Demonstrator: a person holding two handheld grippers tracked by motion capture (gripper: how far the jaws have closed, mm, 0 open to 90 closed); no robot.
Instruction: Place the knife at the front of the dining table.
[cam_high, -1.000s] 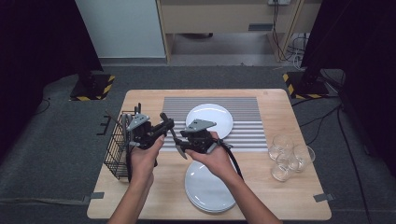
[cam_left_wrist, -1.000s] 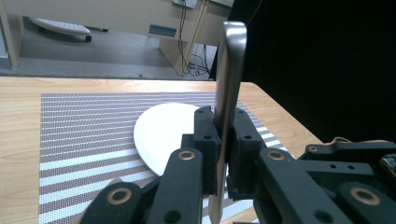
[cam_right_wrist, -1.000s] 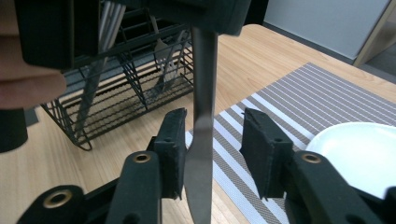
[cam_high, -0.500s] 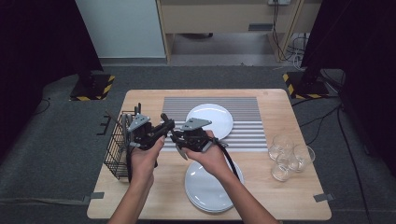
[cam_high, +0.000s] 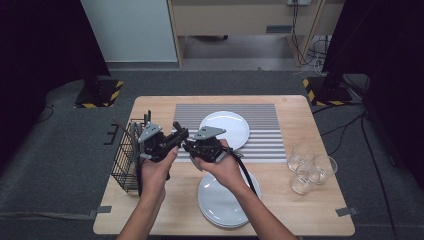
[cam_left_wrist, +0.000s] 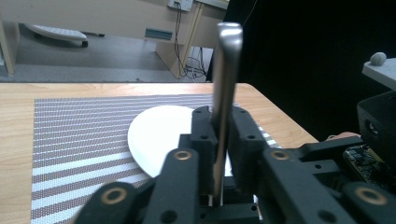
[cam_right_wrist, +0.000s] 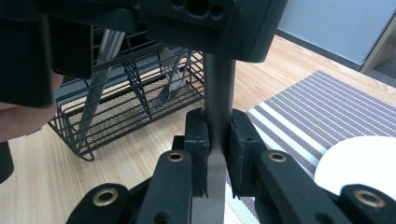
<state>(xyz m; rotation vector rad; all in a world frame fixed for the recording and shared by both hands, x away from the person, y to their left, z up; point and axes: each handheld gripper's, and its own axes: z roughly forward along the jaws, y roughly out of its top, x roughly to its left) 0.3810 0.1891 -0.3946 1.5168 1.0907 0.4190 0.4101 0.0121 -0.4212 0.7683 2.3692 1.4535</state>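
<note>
Both grippers, left gripper (cam_high: 181, 134) and right gripper (cam_high: 187, 145), still on one utensil (cam_left_wrist: 223, 93).

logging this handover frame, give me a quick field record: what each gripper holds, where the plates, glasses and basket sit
left gripper: shut on metal utensil, handle end up
right gripper: shut on the same utensil
lone plate: on striped mat, table centre
plate stack: near edge, under right forearm
glasses: clustered at table's right side
wire basket: table's left edge, cutlery inside
table: light wood
</note>
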